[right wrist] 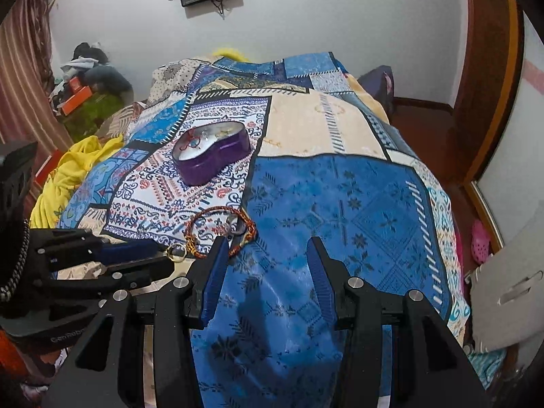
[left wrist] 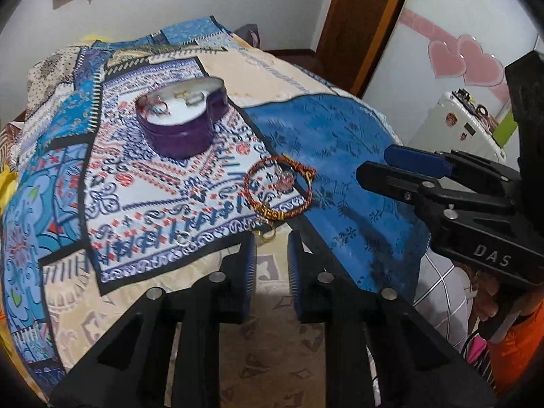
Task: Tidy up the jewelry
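Note:
A purple heart-shaped tin (left wrist: 182, 120) stands open on the patterned bedspread, with small jewelry pieces inside; it also shows in the right wrist view (right wrist: 212, 156). A red and gold braided bracelet (left wrist: 278, 187) lies in front of it, also in the right wrist view (right wrist: 221, 231). A small gold ring (left wrist: 266, 234) lies just past my left fingertips. My left gripper (left wrist: 271, 241) is open, its tips close behind the ring and bracelet; it shows in the right wrist view (right wrist: 159, 255). My right gripper (right wrist: 267, 243) is open, just right of the bracelet; it shows in the left wrist view (left wrist: 374, 163).
The bedspread (right wrist: 340, 204) covers a bed that drops off at the right. A yellow cloth (right wrist: 71, 173) lies at the left edge. A wooden door frame (right wrist: 489, 85) and white wall stand to the right. Clutter sits in the far left corner (right wrist: 88, 78).

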